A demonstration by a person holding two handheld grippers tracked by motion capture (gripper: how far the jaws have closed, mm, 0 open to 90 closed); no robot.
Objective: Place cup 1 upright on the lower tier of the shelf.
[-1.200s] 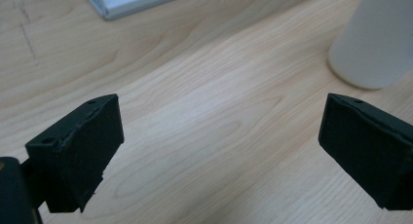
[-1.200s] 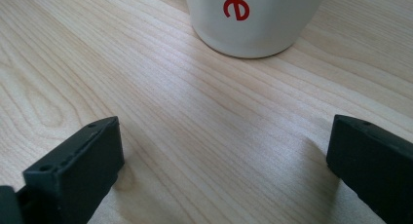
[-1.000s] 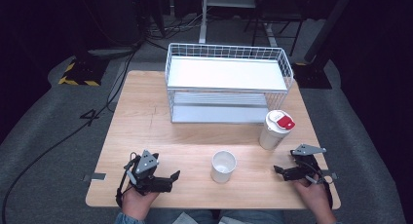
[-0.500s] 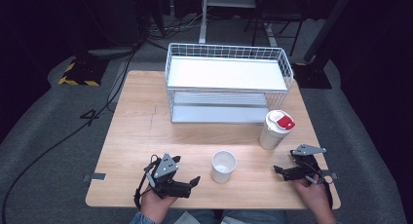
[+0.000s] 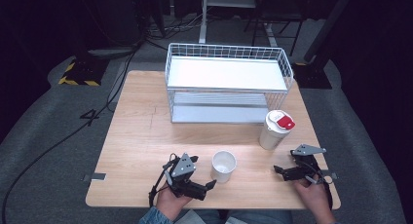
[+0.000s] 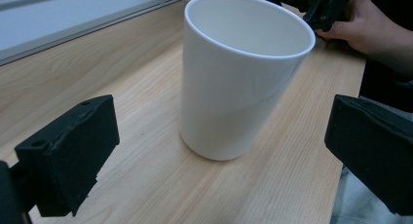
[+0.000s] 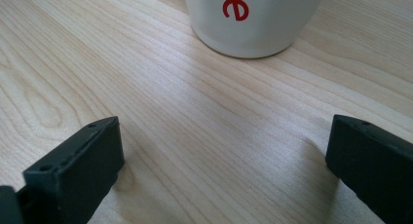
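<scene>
Left tool (image 5: 210, 184), jaws spread wide, is seen brought in from the counter's left edge over the last second and is now aimed at the white cup (image 5: 224, 166), which stands upright near the front of the counter (image 5: 141, 136), just ahead of the jaws and untouched. Right tool (image 5: 278, 169) is kept unmoved, likewise spread, before the lidded cup (image 5: 275, 129). A grasp of the white cup is judged imminent.
</scene>
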